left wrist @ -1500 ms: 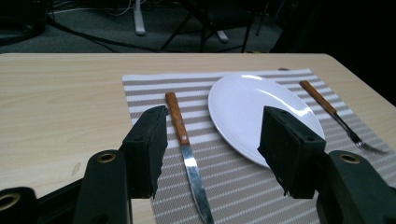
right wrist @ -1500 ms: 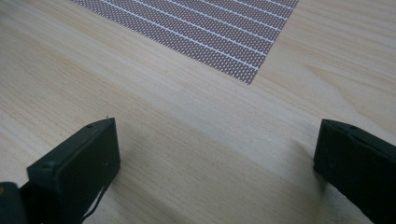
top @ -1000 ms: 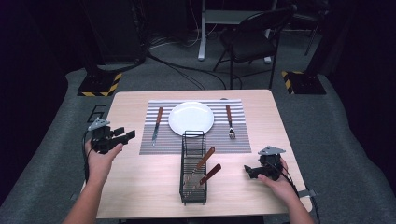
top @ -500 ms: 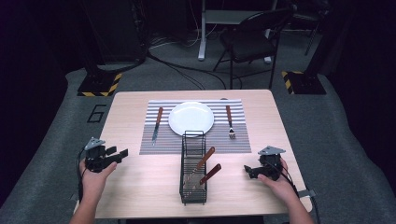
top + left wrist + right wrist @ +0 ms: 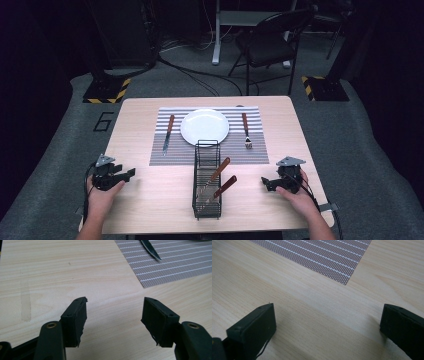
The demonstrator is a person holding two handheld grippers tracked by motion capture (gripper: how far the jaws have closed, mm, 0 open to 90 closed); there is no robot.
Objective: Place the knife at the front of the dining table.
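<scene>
The left tongs (image 5: 131, 173) have drawn back along the left edge of the surface (image 5: 160, 200), from level with the placemat (image 5: 170, 156) toward the person's near corner, and now rest low there, jaws apart and empty

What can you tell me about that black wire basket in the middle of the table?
The basket is a tall, narrow rack of thin black wire, seemingly metal, with an open top. It stands upright on the bare wood of the table, near the front edge, its far end reaching the striped mat just in front of the white plate. Two utensils with reddish-brown handles lean in it, handles up and tilted right. Neither claw touches it.
</scene>
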